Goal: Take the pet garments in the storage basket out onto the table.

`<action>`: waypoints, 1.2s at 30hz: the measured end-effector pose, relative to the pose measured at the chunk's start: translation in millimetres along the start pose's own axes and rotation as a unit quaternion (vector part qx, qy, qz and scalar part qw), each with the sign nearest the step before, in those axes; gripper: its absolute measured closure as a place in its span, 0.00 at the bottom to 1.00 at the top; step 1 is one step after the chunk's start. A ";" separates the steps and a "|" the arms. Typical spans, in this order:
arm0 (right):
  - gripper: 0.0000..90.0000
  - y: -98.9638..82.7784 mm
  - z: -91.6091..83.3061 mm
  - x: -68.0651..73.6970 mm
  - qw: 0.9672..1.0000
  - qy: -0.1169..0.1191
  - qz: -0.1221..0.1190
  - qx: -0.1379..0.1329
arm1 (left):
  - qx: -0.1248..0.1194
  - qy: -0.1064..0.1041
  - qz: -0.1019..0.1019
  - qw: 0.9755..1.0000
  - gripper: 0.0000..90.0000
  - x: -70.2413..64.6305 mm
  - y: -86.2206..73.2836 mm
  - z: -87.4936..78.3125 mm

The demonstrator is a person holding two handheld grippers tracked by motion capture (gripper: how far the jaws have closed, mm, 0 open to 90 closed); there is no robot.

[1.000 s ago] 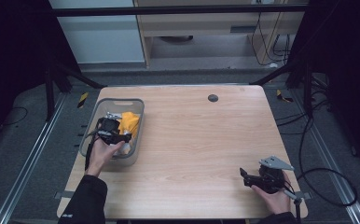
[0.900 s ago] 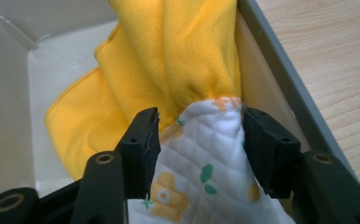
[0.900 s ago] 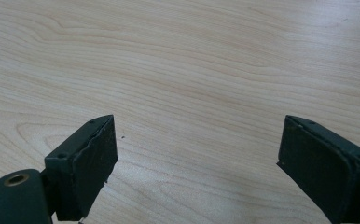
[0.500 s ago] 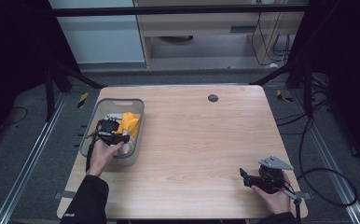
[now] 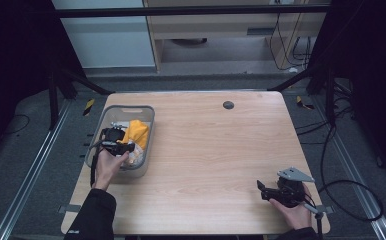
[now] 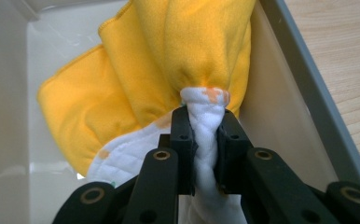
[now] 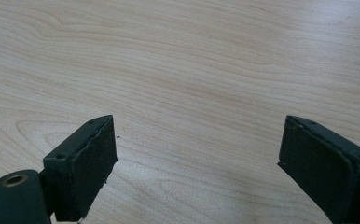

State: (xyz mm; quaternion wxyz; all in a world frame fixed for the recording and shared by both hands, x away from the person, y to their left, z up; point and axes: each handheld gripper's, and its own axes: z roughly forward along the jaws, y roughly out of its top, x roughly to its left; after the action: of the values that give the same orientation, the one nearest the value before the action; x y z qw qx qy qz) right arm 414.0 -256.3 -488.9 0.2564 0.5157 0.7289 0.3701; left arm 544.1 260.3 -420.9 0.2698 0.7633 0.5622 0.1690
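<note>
A yellow cloth with a white quilted underside (image 6: 169, 56) lies bunched in a grey plastic bin (image 5: 150, 131) at the table's left. My left gripper (image 6: 206, 121) reaches into the bin. Its jaws have just been closing, and they now pinch a white fold of the cloth between the pads. In the high view the left gripper (image 5: 123, 147) sits at the bin's near end beside the cloth (image 5: 137, 132). My right gripper (image 5: 262, 189) rests near the table's front right corner. In its own view the right gripper (image 7: 197, 154) stands open over bare wood.
The light wooden table (image 5: 216, 145) has a small dark round hole (image 5: 228, 105) near its far edge. The bin wall (image 6: 280, 93) rises close to the right of the held cloth. Cables (image 5: 351, 200) trail off the table's right side.
Both hands stay where they were. The high view shows no shift of the cloth or the bin.
</note>
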 end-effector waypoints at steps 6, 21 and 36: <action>0.12 0.0 -0.1 -0.1 1.000 0.000 0.000 -0.001 | -0.013 -0.006 -0.007 1.000 0.89 4.5 0.5 -12.3; 0.12 0.0 -0.5 -0.1 1.000 -0.002 0.003 -0.002 | -0.057 -0.022 0.009 0.998 0.89 9.9 4.2 -60.2; 0.12 0.1 -1.2 -0.2 1.000 -0.004 0.004 -0.005 | -0.064 -0.029 0.037 0.997 0.89 4.1 8.9 -91.3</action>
State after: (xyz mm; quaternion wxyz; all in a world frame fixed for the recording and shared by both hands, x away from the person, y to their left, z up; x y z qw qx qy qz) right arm 413.2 -256.8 -488.1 0.2605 0.5186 0.7242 0.3725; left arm 501.0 282.5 -342.9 0.3277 0.7694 0.5133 0.1928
